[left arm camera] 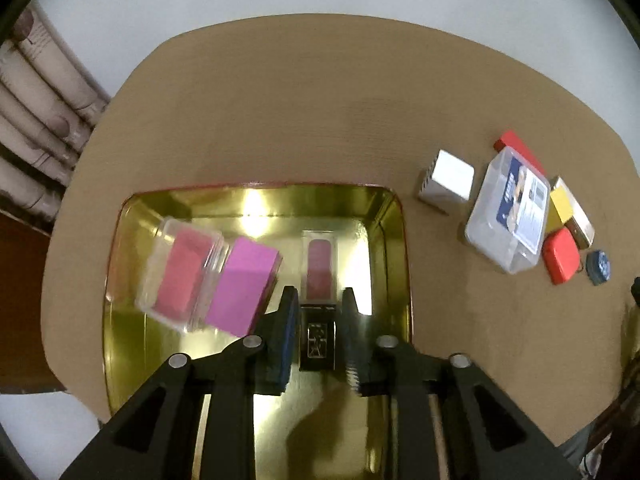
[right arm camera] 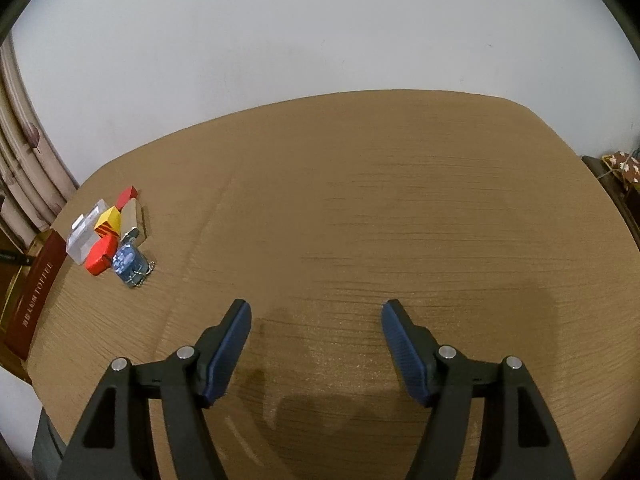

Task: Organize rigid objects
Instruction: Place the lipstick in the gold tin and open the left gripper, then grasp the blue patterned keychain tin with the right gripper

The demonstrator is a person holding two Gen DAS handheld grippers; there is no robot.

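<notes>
My left gripper (left arm camera: 318, 300) is shut on a slim box with a black base and a clear lid over a pink insert (left arm camera: 319, 276), held over the gold tin tray (left arm camera: 392, 240). In the tray lie a clear case with a red insert (left arm camera: 182, 274) and a magenta box (left arm camera: 244, 286), side by side at the left. My right gripper (right arm camera: 316, 312) is open and empty above bare table. A cluster of small objects lies on the table to the right of the tray: a white box (left arm camera: 450, 180), a clear labelled container (left arm camera: 512, 210), yellow (left arm camera: 562, 206) and red (left arm camera: 562, 256) boxes.
The cluster also shows at the far left in the right wrist view, with a red case (right arm camera: 100, 256), a yellow box (right arm camera: 109, 221) and a blue round tin (right arm camera: 127, 262). The tray's dark red side (right arm camera: 36, 292) stands at the left edge. Curtains hang at the left.
</notes>
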